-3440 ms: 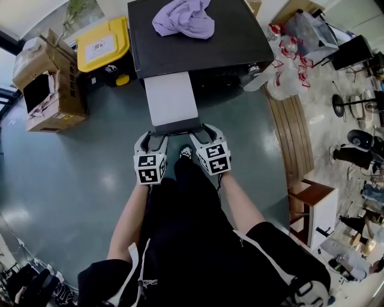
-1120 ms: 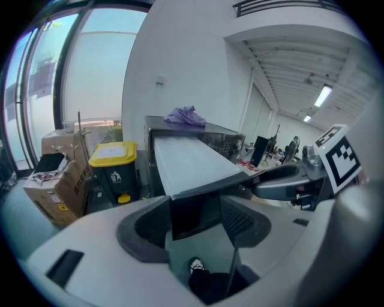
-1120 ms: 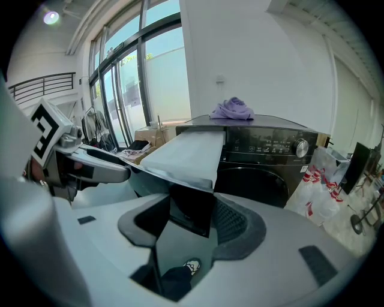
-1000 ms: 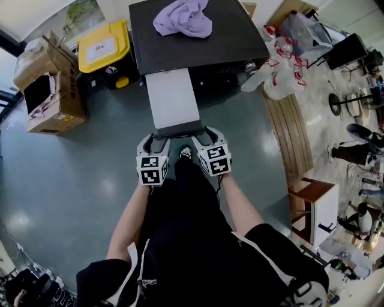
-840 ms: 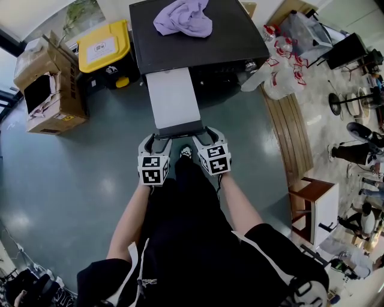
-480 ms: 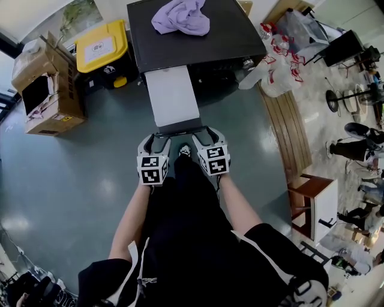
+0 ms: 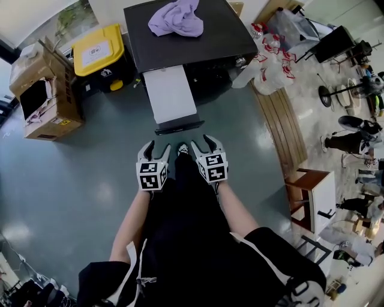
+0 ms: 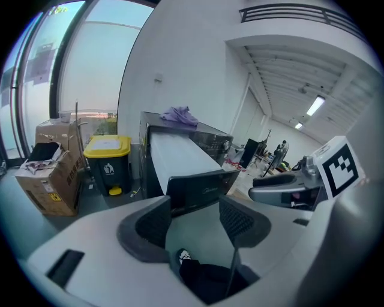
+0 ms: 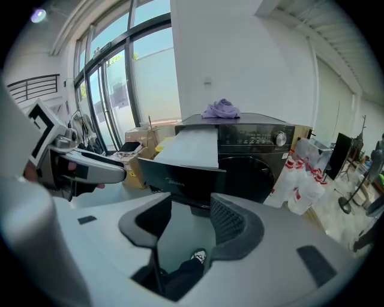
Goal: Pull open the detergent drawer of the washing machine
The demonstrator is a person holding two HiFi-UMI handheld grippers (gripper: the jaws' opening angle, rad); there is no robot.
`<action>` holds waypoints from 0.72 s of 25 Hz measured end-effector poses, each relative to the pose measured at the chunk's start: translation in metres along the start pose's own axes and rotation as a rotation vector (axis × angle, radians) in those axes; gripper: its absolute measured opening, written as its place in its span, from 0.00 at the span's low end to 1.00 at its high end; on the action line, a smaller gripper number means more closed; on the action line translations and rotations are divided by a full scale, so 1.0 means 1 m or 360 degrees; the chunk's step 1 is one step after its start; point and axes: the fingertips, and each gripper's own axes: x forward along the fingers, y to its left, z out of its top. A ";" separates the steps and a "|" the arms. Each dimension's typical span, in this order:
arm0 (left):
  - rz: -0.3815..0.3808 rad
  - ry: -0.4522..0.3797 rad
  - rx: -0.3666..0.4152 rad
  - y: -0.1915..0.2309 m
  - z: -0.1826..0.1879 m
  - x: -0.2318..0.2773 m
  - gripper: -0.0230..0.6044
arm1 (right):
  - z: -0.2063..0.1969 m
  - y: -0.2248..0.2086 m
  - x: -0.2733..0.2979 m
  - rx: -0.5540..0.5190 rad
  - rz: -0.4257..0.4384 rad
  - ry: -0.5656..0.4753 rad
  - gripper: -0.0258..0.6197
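Far left: cardboard boxes (image 7: 36, 90), then a yellow-lidded bin (image 7: 99, 51) just beside the washing machine (image 7: 198, 42).

The machine is dark and sits at far centre. A purple cloth (image 7: 175, 17) lies crumpled on its top.

The detergent drawer (image 7: 171, 96) stands pulled well out from the left part of the machine's front, toward the near side. Its pale top face is showing, and the dark front panel (image 7: 179, 126) is at its near end.

Left gripper (image 7: 158, 146): near side of the panel's left end, not touching it, with grey floor (image 7: 78, 174) showing between. In the left gripper view the jaws are spread with nothing between the pads. Only floor and a shoe (image 7: 183, 149) show below, and the panel lies beyond the tips.

Right gripper (image 7: 201, 141): near side of the panel's right end, likewise clear of it. The jaws are spread but have just been closing somewhat, with nothing between them. The panel again lies beyond the tips.

Right: white bags (image 7: 270, 66) sit against the machine's right side, with a wooden bench (image 7: 282, 129) nearer.
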 end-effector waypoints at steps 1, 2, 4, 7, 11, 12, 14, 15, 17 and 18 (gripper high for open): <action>-0.0009 -0.0005 -0.0005 -0.002 0.001 -0.004 0.45 | 0.001 0.003 -0.005 0.0002 -0.0003 -0.0003 0.36; -0.0019 -0.0010 -0.0013 -0.005 0.001 -0.009 0.45 | 0.002 0.005 -0.009 0.0004 -0.0005 -0.0006 0.36; -0.0038 -0.0014 -0.0036 -0.009 -0.001 -0.017 0.45 | 0.002 0.008 -0.018 0.0012 -0.0006 -0.0007 0.35; -0.0046 -0.0014 -0.0070 -0.013 -0.004 -0.024 0.45 | 0.001 0.008 -0.027 -0.0005 -0.0002 0.0006 0.35; -0.0026 -0.0019 -0.0117 -0.020 -0.005 -0.025 0.45 | 0.000 0.003 -0.032 -0.0053 0.0046 0.0039 0.34; -0.0023 -0.0022 -0.0123 -0.022 -0.004 -0.023 0.45 | 0.001 0.002 -0.032 -0.0058 0.0067 0.0042 0.33; -0.0024 -0.0019 -0.0138 -0.028 -0.004 -0.020 0.45 | 0.001 0.003 -0.031 -0.0075 0.0119 0.0055 0.28; -0.0025 -0.0015 -0.0147 -0.031 -0.005 -0.019 0.44 | 0.002 0.005 -0.032 -0.0092 0.0150 0.0065 0.25; -0.0020 -0.0023 -0.0150 -0.039 -0.002 -0.021 0.33 | 0.006 0.008 -0.035 -0.0139 0.0209 0.0074 0.16; -0.0014 -0.0041 -0.0147 -0.044 0.002 -0.022 0.23 | 0.010 0.008 -0.036 -0.0153 0.0237 0.0068 0.09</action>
